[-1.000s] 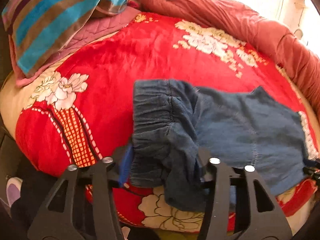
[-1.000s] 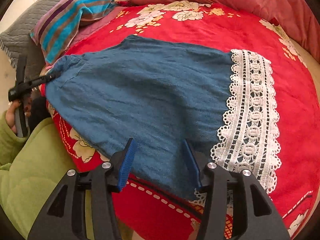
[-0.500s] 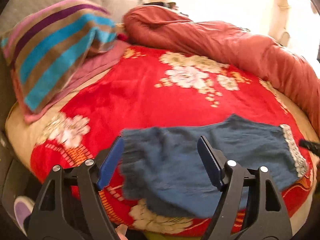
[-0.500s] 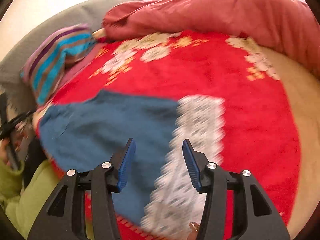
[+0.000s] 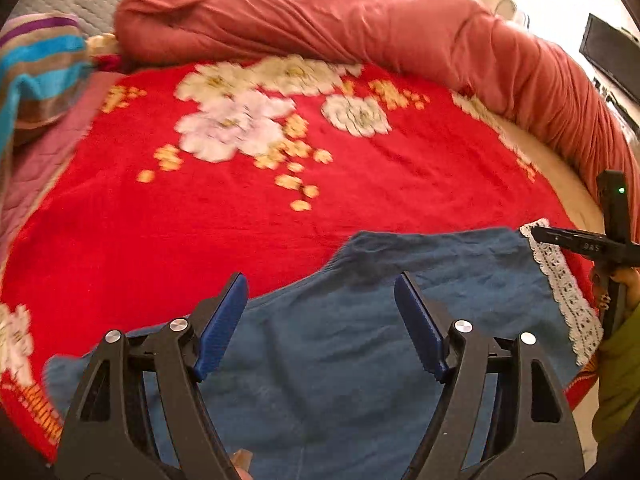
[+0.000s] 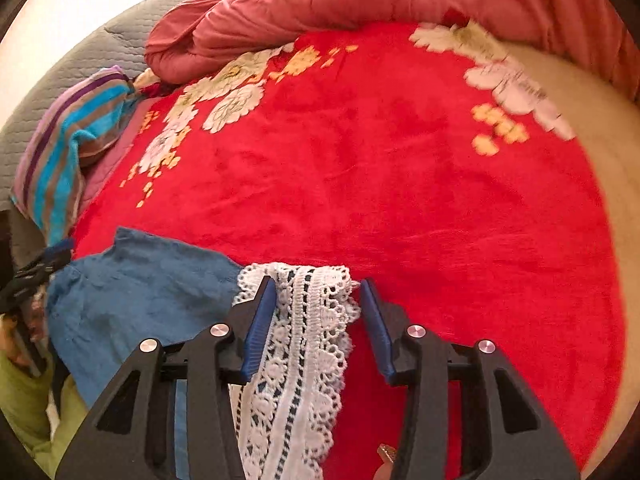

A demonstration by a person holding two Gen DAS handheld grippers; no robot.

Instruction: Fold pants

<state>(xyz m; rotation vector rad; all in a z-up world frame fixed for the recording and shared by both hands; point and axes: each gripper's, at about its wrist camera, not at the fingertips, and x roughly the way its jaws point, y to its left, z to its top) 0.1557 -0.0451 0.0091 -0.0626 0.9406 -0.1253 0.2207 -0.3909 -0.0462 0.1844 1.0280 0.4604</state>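
The blue pants [image 5: 360, 344] lie flat at the near edge of the red flowered blanket [image 5: 240, 208]. Their white lace cuff [image 5: 560, 280] is at the right. My left gripper [image 5: 320, 304] is open above the waist end of the pants, nothing between its pads. In the right wrist view the pants [image 6: 136, 300] lie at the lower left. My right gripper [image 6: 318, 300] is open, and the lace cuff [image 6: 304, 344] lies between its blue pads. The right gripper's body also shows in the left wrist view [image 5: 580, 244].
A rolled pink-red quilt [image 5: 360, 24] runs along the far and right side of the bed. A striped towel [image 6: 68, 140] lies on a pink pad and grey quilted cover [image 6: 100, 52] at the left. The person's green sleeve [image 6: 24, 400] is at the near left.
My left gripper has let go of the bunched waistband and opened. Both grippers have tilted up and moved forward. The pants now lie flat near the bed edge.
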